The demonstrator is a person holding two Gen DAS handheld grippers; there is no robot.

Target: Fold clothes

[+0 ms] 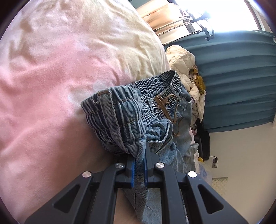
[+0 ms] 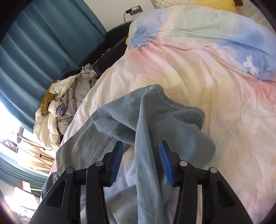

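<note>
Denim jeans lie crumpled, elastic waistband seemingly bunched.

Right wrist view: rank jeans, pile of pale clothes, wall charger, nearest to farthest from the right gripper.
1. jeans: lying between the open fingers of the right gripper.
2. pile of pale clothes: off the bed's left edge, by the teal curtain.
3. wall charger: top of view, on the far wall.
</note>
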